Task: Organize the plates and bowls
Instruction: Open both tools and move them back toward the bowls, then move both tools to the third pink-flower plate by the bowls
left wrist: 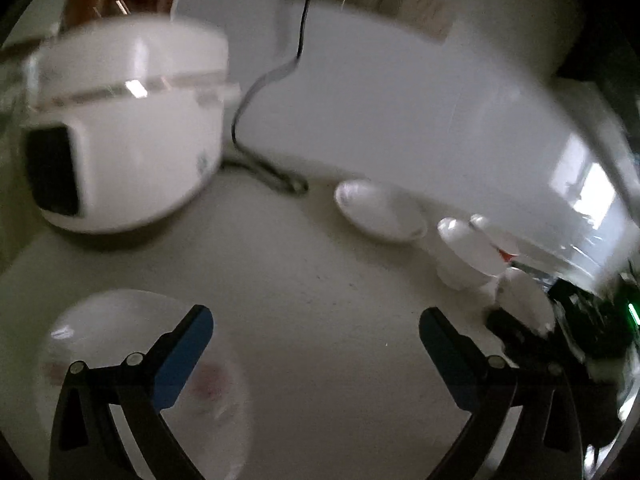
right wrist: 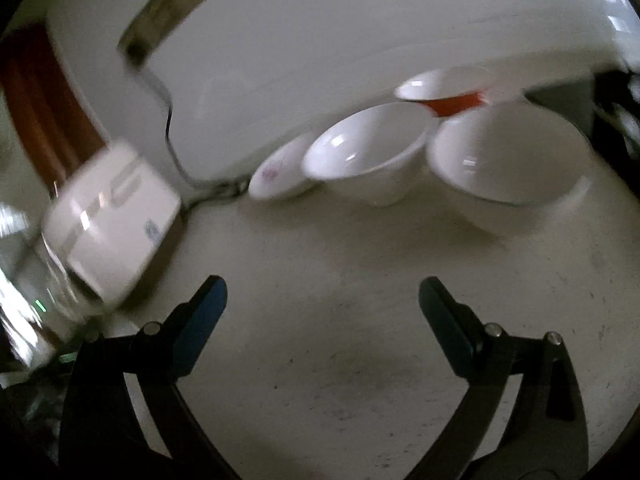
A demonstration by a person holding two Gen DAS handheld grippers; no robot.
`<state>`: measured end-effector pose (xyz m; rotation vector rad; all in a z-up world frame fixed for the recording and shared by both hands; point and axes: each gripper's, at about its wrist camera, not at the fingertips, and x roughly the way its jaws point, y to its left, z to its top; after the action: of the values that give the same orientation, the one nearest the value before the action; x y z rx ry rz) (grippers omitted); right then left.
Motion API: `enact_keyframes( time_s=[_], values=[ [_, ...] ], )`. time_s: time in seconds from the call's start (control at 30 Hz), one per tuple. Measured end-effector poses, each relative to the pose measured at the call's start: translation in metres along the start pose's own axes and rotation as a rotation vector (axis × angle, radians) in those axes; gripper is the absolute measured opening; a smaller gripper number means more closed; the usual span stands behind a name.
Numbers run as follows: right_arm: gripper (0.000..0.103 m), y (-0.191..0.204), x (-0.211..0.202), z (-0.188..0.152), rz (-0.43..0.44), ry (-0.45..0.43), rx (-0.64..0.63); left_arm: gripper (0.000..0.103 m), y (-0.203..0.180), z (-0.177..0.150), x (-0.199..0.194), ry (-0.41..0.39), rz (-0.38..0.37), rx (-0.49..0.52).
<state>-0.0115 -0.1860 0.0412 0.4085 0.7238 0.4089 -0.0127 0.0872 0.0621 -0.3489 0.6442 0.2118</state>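
Observation:
In the left wrist view my left gripper (left wrist: pixel 316 324) is open and empty above the white counter. A white plate with a pink mark (left wrist: pixel 132 360) lies under its left finger. A small white dish (left wrist: pixel 380 210) sits by the wall, with white bowls (left wrist: pixel 460 252) to its right. In the right wrist view my right gripper (right wrist: pixel 322 296) is open and empty. Beyond it stand a small flowered dish (right wrist: pixel 276 174), a white bowl (right wrist: pixel 368 156), a larger white bowl (right wrist: pixel 504 160) and a red-and-white bowl (right wrist: pixel 444 92) behind them.
A white rice cooker (left wrist: pixel 124 132) stands at the back left, its black cord (left wrist: pixel 256 136) running up the wall to an outlet; it also shows in the right wrist view (right wrist: pixel 112 216). The white wall (right wrist: pixel 320 40) closes the back of the counter.

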Motion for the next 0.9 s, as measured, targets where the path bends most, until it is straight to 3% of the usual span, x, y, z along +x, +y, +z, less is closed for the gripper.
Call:
enact_keyframes(
  time_s=[0.07,0.27,0.37,0.47,0.63,0.7,0.77,0.8,0.9],
  values=[
    [0.098,0.000,-0.004,0.002,-0.066,-0.001,-0.023,0.103,-0.011,0.017,0.028,0.033,0.038,-0.028],
    [0.099,-0.011,-0.005,0.006,-0.155,0.015,0.002,0.103,-0.021,0.044,0.091,0.079,0.119,-0.056],
    [0.099,-0.012,-0.004,0.009,-0.162,0.023,0.001,0.103,-0.017,0.056,0.125,0.123,0.097,-0.118],
    [0.099,-0.008,-0.002,0.010,-0.156,0.036,-0.015,0.096,-0.015,0.066,0.143,0.124,0.057,-0.187],
    [0.099,-0.005,-0.001,0.006,-0.155,0.045,-0.024,0.088,-0.024,0.082,0.167,0.127,0.086,-0.176],
    [0.099,-0.005,0.000,0.004,-0.154,0.049,-0.032,0.077,-0.028,0.084,0.175,0.147,0.089,-0.161],
    [0.099,-0.006,0.002,0.004,-0.155,0.053,-0.030,0.053,-0.029,0.084,0.186,0.185,0.070,-0.168],
    [0.099,-0.005,0.002,0.004,-0.156,0.053,-0.027,0.052,-0.031,0.083,0.188,0.178,0.080,-0.157],
    [0.099,-0.005,0.002,0.004,-0.155,0.055,-0.026,0.027,-0.037,0.081,0.191,0.190,0.084,-0.121]
  ],
)
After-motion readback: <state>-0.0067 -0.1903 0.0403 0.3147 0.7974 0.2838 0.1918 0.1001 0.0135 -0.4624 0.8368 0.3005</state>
